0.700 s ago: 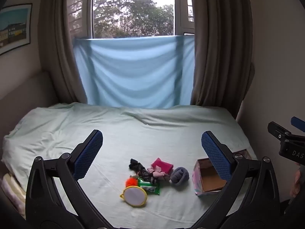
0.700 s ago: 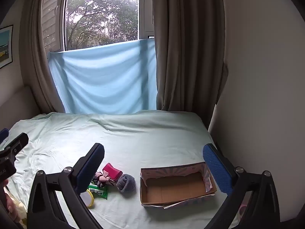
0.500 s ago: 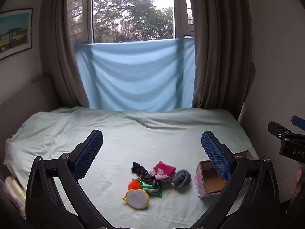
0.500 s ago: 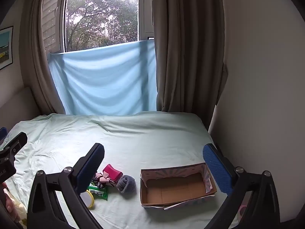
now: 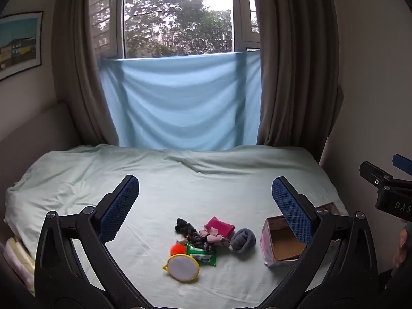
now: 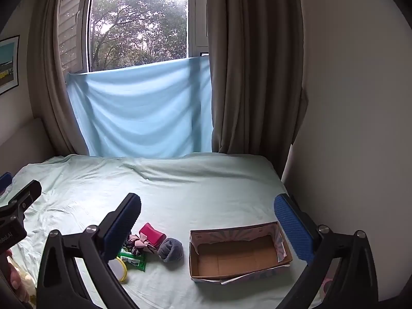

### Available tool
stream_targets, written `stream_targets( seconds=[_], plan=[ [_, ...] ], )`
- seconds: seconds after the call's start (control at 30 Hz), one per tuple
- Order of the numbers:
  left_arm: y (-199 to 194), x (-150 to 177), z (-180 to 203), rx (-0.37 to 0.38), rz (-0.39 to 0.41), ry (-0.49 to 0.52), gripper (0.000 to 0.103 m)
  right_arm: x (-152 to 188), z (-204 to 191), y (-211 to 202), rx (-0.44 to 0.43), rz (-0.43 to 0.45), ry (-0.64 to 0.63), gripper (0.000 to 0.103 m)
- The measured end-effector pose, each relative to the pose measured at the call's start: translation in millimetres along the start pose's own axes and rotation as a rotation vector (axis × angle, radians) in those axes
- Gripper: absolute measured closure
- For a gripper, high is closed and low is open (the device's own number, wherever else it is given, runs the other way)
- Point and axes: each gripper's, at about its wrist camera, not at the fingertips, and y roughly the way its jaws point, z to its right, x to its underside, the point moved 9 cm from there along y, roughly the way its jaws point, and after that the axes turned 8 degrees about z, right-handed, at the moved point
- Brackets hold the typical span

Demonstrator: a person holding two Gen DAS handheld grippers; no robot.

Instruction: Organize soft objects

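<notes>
Left gripper: jaws spread wide, nothing between the pads, angled down toward the bed. Framed in the gap between its jaws, well beyond the tips, lies the heap of soft things: grey sock ball, pink folded cloth, dark patterned socks, orange pom-pom. Mixed in, not soft: green packet and yellow-rimmed hand mirror, nearest the camera.

Right gripper: jaws likewise at full spread, empty. Cardboard box sits open-topped in its gap toward the right jaw, empty inside; heap lies by the left jaw, partly hidden behind it.

Reading: box set just beside the heap so each carry is short; presumably the destination. Both tools hang back, wide, as for a first approach. Nothing sorted yet. Sock ball lies closest to the box, likely easiest first pick.
</notes>
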Motion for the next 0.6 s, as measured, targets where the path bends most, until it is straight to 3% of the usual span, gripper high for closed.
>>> stream_targets(
  seconds=[0.6],
  plan=[
    [-0.4, -0.4, -4.3, 0.008, -0.001, -0.014, 0.0, 3.2, -5.6, -0.2, 0.0, 0.017, -0.009, 0.0]
  ],
)
